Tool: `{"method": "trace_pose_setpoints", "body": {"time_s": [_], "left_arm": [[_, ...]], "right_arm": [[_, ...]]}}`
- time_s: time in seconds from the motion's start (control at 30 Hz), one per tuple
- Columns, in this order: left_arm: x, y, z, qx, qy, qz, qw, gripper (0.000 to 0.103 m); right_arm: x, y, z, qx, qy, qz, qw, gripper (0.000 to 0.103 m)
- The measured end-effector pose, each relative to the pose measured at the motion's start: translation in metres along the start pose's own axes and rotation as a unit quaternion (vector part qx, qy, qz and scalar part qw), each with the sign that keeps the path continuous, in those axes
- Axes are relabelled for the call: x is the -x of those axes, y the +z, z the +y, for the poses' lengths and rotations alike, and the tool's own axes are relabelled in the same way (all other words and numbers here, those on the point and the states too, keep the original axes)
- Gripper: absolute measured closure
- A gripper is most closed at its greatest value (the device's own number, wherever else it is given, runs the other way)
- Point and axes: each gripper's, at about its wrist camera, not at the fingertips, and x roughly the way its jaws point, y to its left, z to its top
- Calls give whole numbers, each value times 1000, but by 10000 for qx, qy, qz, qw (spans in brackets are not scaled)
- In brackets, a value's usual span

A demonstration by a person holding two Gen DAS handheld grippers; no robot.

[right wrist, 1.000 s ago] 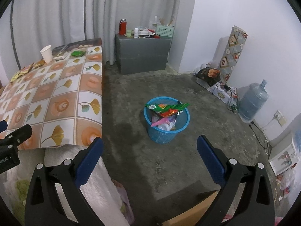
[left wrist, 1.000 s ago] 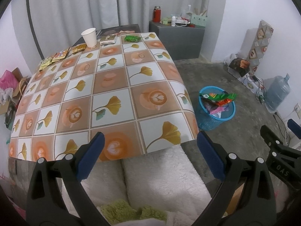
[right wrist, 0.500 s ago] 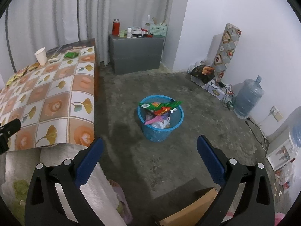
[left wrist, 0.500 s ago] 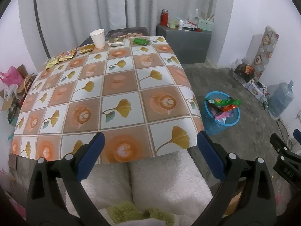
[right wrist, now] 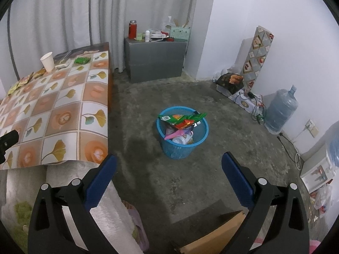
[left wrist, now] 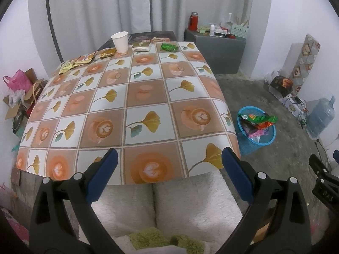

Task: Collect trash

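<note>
A blue trash basket [right wrist: 182,144] stands on the concrete floor, filled with wrappers; it also shows at the right of the left wrist view as the basket [left wrist: 256,142]. On the far end of the patterned table [left wrist: 131,105] lie a white paper cup [left wrist: 120,41], a green packet [left wrist: 168,47], a pale packet [left wrist: 142,47] and several yellow-brown wrappers [left wrist: 84,58]. My left gripper [left wrist: 168,164] is open and empty over the table's near edge. My right gripper [right wrist: 169,170] hangs open and empty over the floor, short of the basket.
A grey cabinet [right wrist: 155,58] with a red flask [right wrist: 132,29] and small items stands by the curtain. A water jug [right wrist: 280,110], cables and boxes line the right wall. A white fluffy seat [left wrist: 169,203] lies below the table edge. Bags and cardboard [left wrist: 19,91] sit left of the table.
Both grippers have risen and drawn back a little, so the table and basket look farther and more of the room shows. Both stay open and empty.
</note>
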Motion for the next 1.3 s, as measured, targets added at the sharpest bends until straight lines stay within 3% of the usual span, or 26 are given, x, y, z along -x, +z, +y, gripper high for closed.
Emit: {"method": "trace_pose_setpoints", "body": {"time_s": [1.3], "left_arm": [[1, 0, 3, 56, 16, -7, 10000, 9]], "right_arm": [[2, 1, 5, 42, 15, -26, 10000, 7]]}}
